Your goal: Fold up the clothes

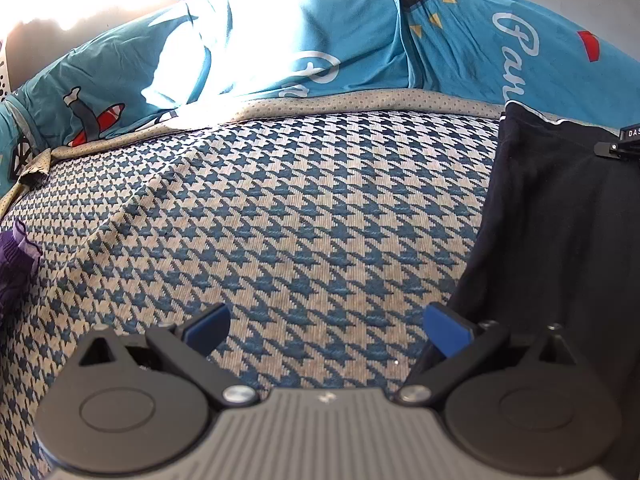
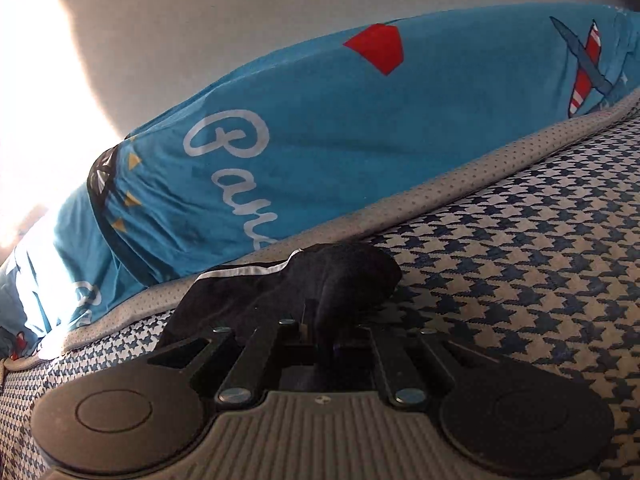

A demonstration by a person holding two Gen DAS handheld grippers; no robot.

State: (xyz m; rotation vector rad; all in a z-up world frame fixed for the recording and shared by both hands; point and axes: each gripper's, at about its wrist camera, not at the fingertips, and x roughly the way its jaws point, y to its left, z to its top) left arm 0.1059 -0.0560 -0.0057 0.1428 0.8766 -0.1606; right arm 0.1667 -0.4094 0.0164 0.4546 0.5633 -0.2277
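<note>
A black garment with a thin white trim lies on the houndstooth bed cover at the right of the left wrist view. My left gripper hovers low over the bare cover with its blue pads wide apart; the right pad sits at the garment's edge. In the right wrist view my right gripper is shut on a bunched fold of the same black garment, whose cloth rises between the closed fingers and hides their tips. The other gripper's black tip shows on the garment's far right.
Blue printed pillows with white script and plane drawings lie along the far edge of the bed, also seen as blue pillows. A grey dotted sheet border runs beneath them. A purple cloth lies at the left edge. Bright sunlight washes out the back left.
</note>
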